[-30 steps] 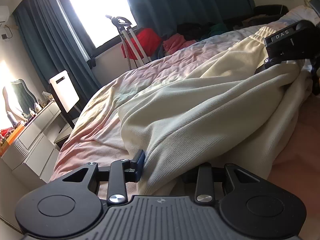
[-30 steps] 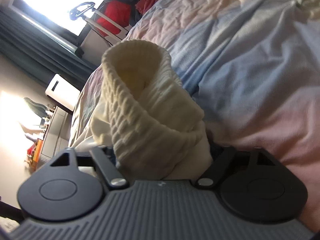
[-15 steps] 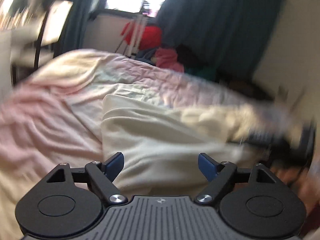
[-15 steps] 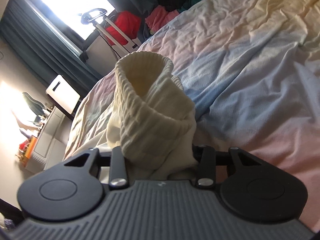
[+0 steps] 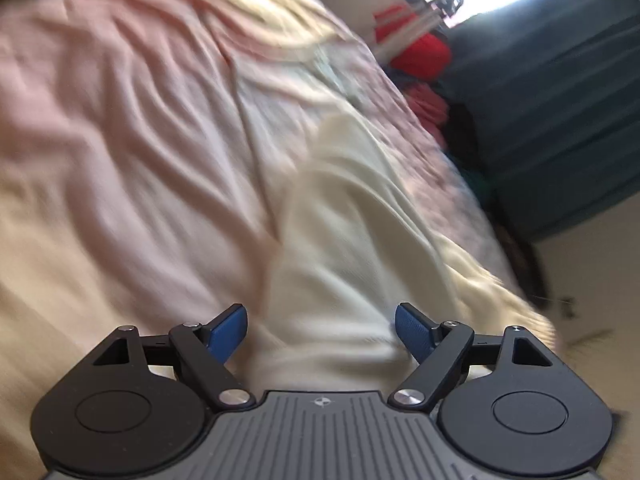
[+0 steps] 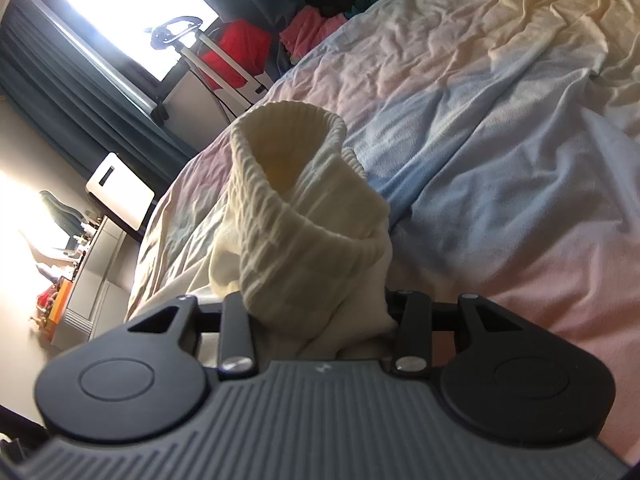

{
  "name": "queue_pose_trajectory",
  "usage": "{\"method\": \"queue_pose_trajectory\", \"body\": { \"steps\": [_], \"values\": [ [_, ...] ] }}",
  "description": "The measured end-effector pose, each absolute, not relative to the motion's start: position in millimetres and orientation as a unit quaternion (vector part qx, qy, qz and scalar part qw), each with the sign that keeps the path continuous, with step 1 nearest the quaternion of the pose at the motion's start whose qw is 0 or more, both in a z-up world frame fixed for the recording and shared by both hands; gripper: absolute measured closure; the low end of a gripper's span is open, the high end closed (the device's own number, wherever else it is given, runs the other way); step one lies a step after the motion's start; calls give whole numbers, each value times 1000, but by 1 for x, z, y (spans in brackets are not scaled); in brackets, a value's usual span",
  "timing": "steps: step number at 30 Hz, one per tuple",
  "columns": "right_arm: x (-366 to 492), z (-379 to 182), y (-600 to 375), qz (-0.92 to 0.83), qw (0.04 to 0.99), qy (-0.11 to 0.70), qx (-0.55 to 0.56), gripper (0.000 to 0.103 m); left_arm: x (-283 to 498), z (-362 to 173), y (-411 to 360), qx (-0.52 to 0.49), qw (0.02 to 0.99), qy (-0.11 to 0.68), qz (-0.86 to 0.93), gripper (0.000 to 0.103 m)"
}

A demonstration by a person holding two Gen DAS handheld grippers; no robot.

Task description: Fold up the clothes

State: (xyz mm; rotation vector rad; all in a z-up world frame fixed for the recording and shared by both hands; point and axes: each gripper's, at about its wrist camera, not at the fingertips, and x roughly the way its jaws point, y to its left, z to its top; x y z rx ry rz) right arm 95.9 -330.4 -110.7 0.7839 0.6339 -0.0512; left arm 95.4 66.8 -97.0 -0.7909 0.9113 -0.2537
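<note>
A cream garment (image 5: 352,240) lies across a bed (image 5: 120,140) covered with a rumpled pastel sheet, pink at the near side, blue and yellow further in. The left gripper (image 5: 320,330) hangs over the garment's near part with its jaws spread wide; the blue pads (image 5: 226,330) stand clear of the fabric on either side and grip nothing, having just opened off the cloth. The left wrist view is blurred. The right gripper (image 6: 316,312) has just closed partway and is clamped on the garment's ribbed waistband (image 6: 288,200), which stands up from between the fingers in an open loop, lifted off the sheet. The rest of the cloth trails down toward the bed's left edge. Beyond the far edge of the bed stand a bright window (image 6: 132,12), dark teal curtains (image 6: 72,92), a red bag (image 6: 240,48) and a heap of clothes (image 6: 316,28).
</note>
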Motion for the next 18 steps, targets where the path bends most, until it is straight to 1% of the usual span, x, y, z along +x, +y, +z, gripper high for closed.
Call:
{"method": "queue_pose_trajectory", "body": {
  "steps": [2,5,10,13,15,16,18],
  "values": [
    [95,-108,-329,-21,878,301,371,60,96,-101,67,-383,805,434,-129,19],
    [95,-107,-326,-22,881,299,366,59,101,-108,68,-392,794,445,-131,14],
    [98,-123,-333,-33,863,316,393,51,106,-112,62,-387,792,453,-132,11],
    [98,-129,-335,-33,857,320,403,50,106,-112,59,-383,794,452,-135,11],
    [98,-127,-333,-31,862,319,393,50,107,-112,57,-380,795,452,-134,14],
    [97,-125,-332,-31,864,317,389,51,106,-114,56,-382,795,452,-134,18],
    [96,-122,-330,-31,869,314,381,53,105,-114,54,-380,795,453,-133,23]
  ]
}}
